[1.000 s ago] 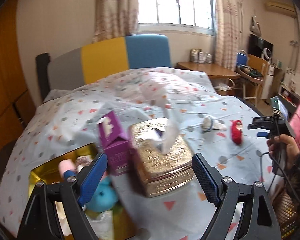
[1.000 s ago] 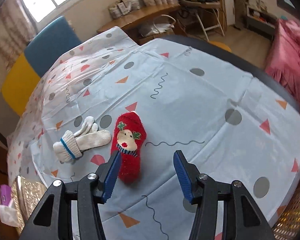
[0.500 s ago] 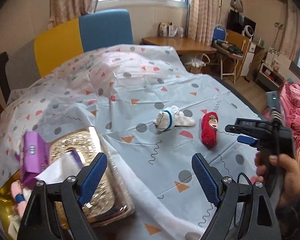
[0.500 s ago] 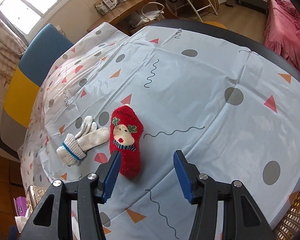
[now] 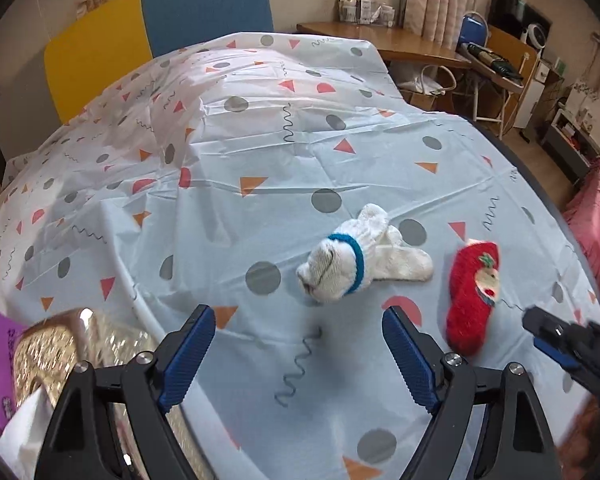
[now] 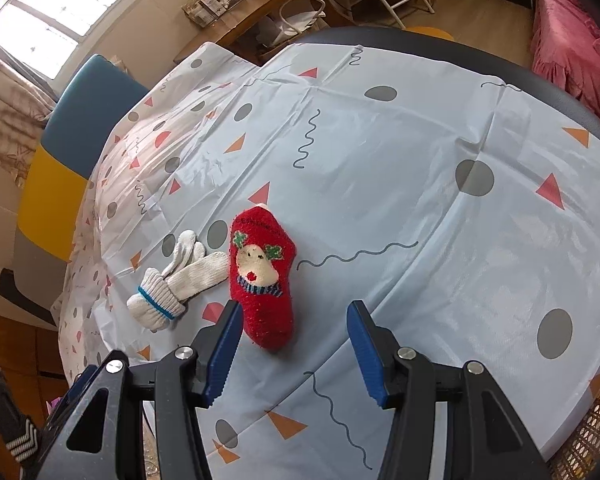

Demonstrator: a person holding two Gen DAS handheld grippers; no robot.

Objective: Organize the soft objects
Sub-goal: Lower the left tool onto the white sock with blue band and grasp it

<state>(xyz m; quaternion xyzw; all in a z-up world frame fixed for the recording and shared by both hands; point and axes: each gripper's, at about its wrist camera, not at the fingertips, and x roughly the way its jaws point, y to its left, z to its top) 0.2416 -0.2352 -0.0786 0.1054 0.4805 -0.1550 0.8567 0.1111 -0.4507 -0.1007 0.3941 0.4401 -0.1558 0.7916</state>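
My left tongs (image 5: 296,354) gape empty, white glove (image 5: 360,260) at one o'clock; right tongs (image 6: 294,346) half-open, empty, red sock (image 6: 264,276) at eleven, both lined up for pickup.

patterned tablecloth (image 5: 260,152), white gloves (image 5: 364,260), red sock (image 5: 470,300)
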